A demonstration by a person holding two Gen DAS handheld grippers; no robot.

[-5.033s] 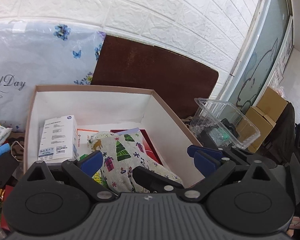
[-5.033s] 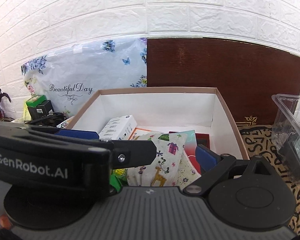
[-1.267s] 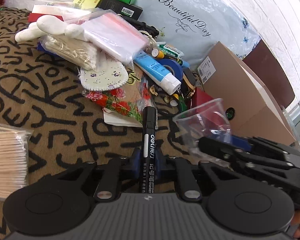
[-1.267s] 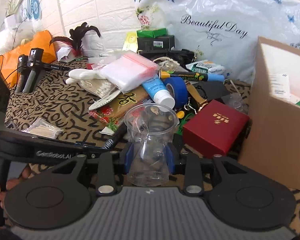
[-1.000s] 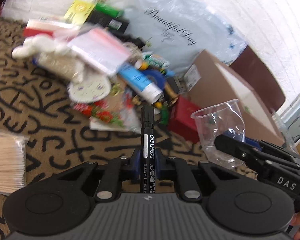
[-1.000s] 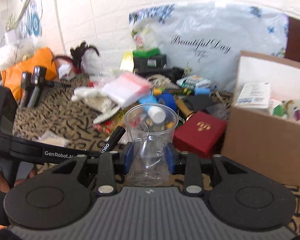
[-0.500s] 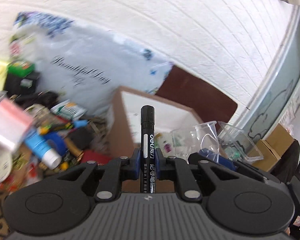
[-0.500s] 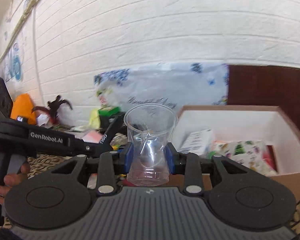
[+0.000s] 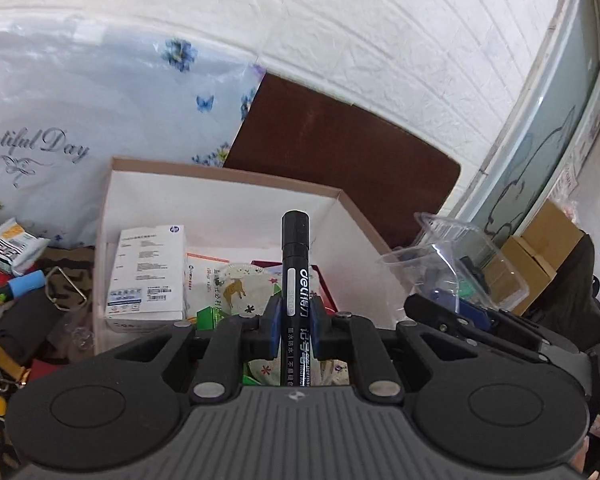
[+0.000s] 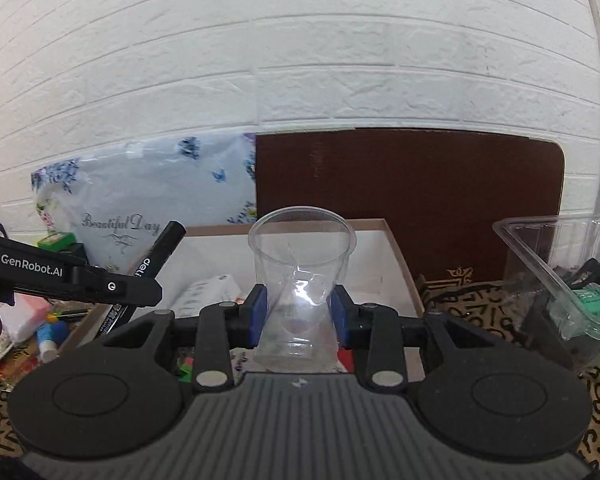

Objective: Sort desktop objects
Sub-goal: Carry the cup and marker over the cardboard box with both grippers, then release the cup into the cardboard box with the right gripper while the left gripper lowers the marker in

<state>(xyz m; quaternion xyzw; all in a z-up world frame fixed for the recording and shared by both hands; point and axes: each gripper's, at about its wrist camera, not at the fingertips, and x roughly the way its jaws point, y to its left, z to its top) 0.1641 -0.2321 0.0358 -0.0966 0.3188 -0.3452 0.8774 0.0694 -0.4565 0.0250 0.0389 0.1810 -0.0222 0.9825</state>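
The left gripper fingers clamp a black marker over the open box; the right gripper fingers squeeze a clear plastic cup to its right.

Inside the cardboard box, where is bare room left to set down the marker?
Bare room: the box floor along its right wall, beside the red item. Crowded: left and middle, with the white carton and patterned pouch.

A black marker pen with white lettering sits between blue-padded jaws, a clear colourless plastic cup between the other blue pads, above a brown cardboard box with white inside walls, beside a tan table cloth with black scribble letters.
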